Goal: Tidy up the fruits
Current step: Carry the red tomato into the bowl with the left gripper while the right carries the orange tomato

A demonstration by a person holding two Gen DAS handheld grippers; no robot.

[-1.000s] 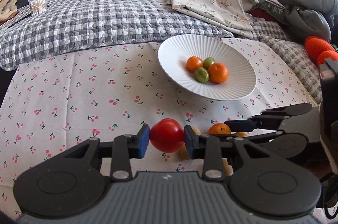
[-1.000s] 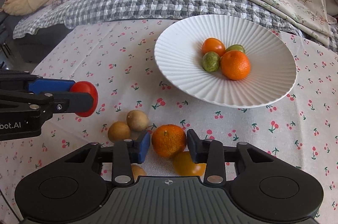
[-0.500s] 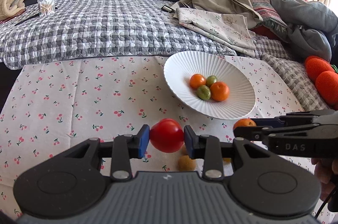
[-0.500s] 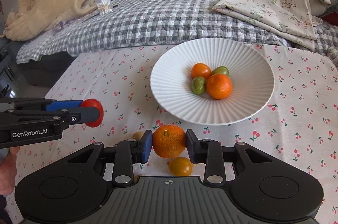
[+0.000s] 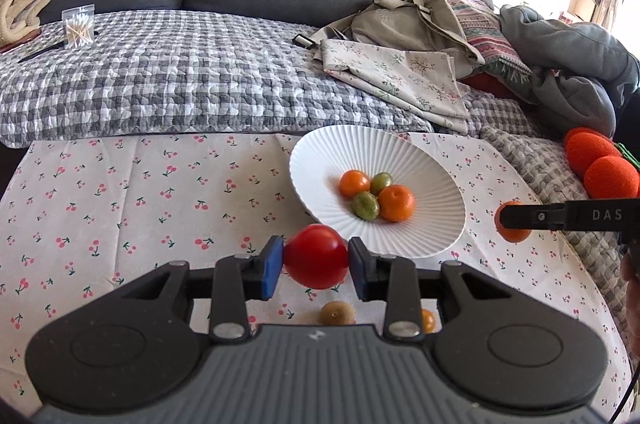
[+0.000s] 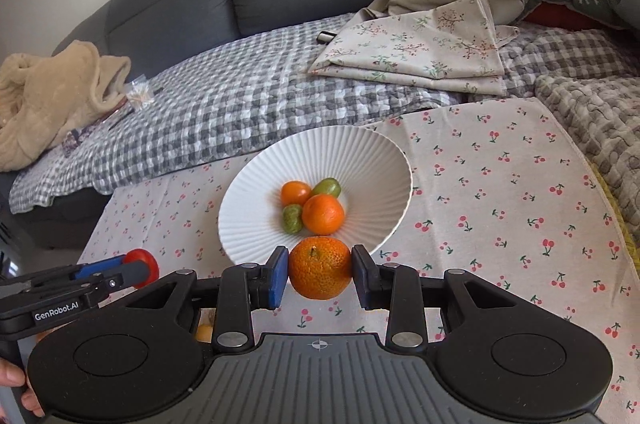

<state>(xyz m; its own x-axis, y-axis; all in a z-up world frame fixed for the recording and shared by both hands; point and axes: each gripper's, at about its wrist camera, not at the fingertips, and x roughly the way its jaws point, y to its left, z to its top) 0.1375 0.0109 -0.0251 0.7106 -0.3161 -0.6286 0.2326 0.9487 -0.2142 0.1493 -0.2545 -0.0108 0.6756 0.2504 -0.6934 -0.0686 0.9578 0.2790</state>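
My left gripper (image 5: 316, 256) is shut on a red tomato (image 5: 315, 256) and holds it in the air just short of the near rim of the white ribbed plate (image 5: 320, 160). My right gripper (image 6: 320, 273) is shut on an orange mandarin (image 6: 320, 273), held above the cloth at the plate's (image 6: 372, 160) near rim. The plate holds two orange fruits (image 5: 396, 202) and two green ones (image 5: 365, 205). In the left wrist view the right gripper's mandarin (image 5: 510, 235) hangs to the plate's right. In the right wrist view the tomato (image 6: 141, 262) is at the left.
A cherry-print cloth (image 5: 140, 184) covers the table. A brown fruit (image 5: 337, 313) and a small orange one (image 5: 427, 320) lie on it under my left gripper. A sofa with a checked quilt (image 5: 180, 80), folded cloths (image 5: 400, 76) and clothes stands behind. Red plush balls (image 5: 600, 168) lie right.
Both grippers have risen with their fruit and moved toward the plate. The loose fruits on the cloth now lie lower and mostly under the grippers.
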